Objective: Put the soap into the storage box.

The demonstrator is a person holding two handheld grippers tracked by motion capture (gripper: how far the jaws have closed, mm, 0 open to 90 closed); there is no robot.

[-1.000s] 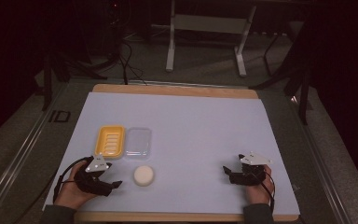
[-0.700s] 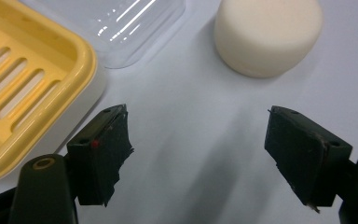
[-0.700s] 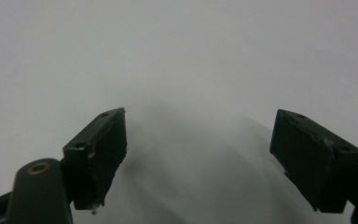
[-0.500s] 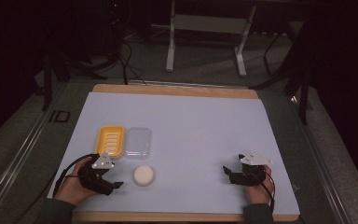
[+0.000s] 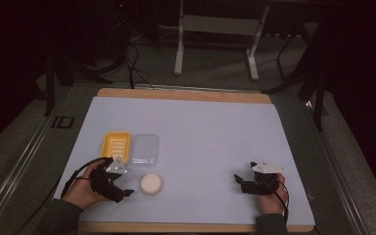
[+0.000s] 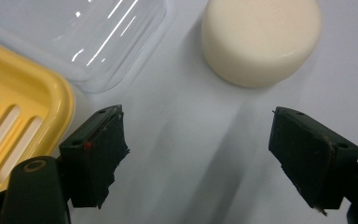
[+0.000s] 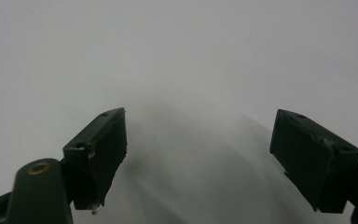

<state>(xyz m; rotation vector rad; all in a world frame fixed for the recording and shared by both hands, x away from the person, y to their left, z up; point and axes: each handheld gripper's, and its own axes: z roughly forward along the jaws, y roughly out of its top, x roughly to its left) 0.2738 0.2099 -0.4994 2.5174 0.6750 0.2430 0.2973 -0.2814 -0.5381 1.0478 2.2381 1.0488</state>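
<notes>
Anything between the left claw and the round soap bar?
Nothing visible. The left claw is open with only bare table surface between it and the soap bar; the clear lid sits off to the side.

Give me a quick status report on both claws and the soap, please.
Left claw open, low, short of the soap. Right claw open over bare mat, holding nothing. Soap loose on the mat, beside yellow dish and clear lid. Path clear.
</notes>
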